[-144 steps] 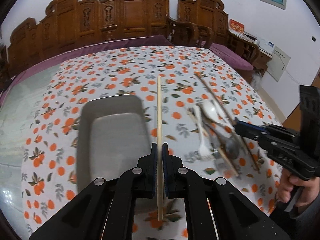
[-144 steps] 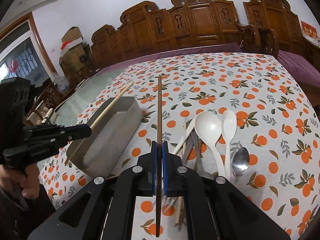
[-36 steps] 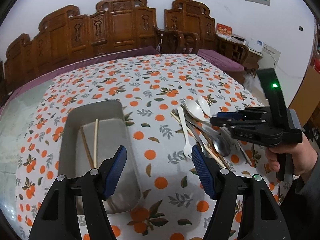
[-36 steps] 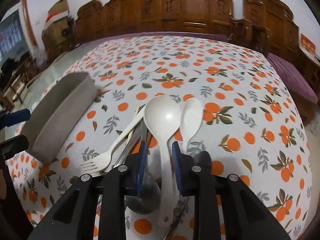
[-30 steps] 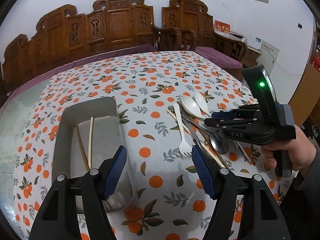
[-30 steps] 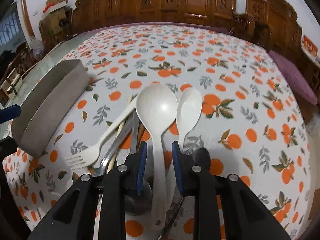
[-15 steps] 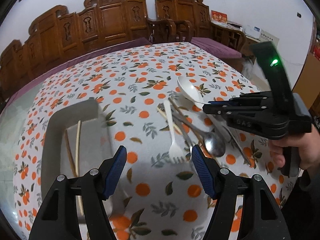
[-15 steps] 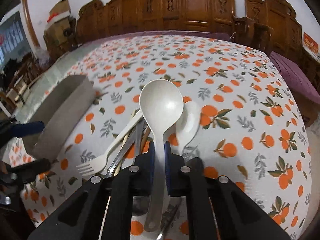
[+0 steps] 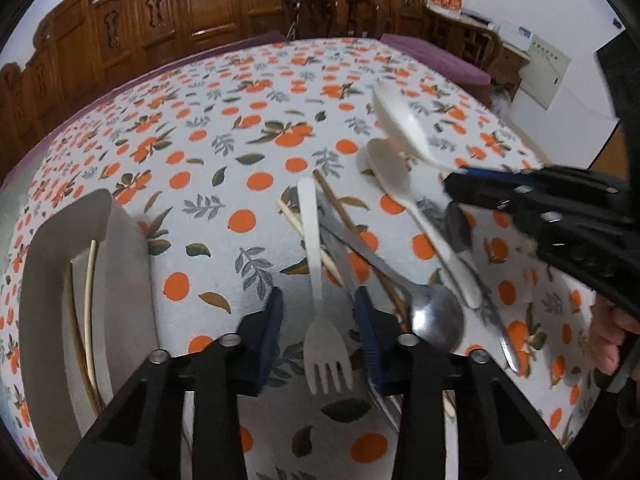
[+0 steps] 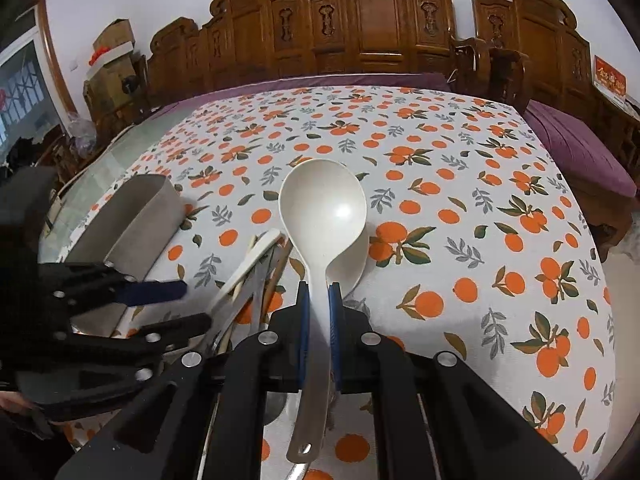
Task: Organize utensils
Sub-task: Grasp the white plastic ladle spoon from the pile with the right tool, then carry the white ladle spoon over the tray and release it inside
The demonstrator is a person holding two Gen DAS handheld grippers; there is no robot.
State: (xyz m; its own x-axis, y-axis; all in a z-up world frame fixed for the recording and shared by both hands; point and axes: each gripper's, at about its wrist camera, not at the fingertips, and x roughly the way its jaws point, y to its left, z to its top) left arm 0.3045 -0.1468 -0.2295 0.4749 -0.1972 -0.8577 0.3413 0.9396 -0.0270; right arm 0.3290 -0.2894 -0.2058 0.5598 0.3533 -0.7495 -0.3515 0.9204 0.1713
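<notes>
My right gripper (image 10: 319,304) is shut on the handle of a large white spoon (image 10: 324,208) and holds it above the table; the spoon also shows in the left wrist view (image 9: 404,126). My left gripper (image 9: 318,316) is open, its jaws on either side of a white plastic fork (image 9: 320,304) that lies on the cloth. Next to the fork lie a metal spoon (image 9: 434,316), a second white spoon (image 9: 394,170) and chopsticks (image 9: 340,212). A grey tray (image 9: 128,264) at the left holds two chopsticks (image 9: 82,300).
The table carries an orange-print cloth (image 10: 460,208). Carved wooden chairs (image 10: 384,28) line the far side. The right gripper body (image 9: 560,220) hangs over the right of the utensil pile. The grey tray also shows in the right wrist view (image 10: 132,220).
Both chopsticks went from my grippers into the tray. My right gripper closed on the large white spoon and lifted it. My left gripper came down and right around the white fork and narrowed.
</notes>
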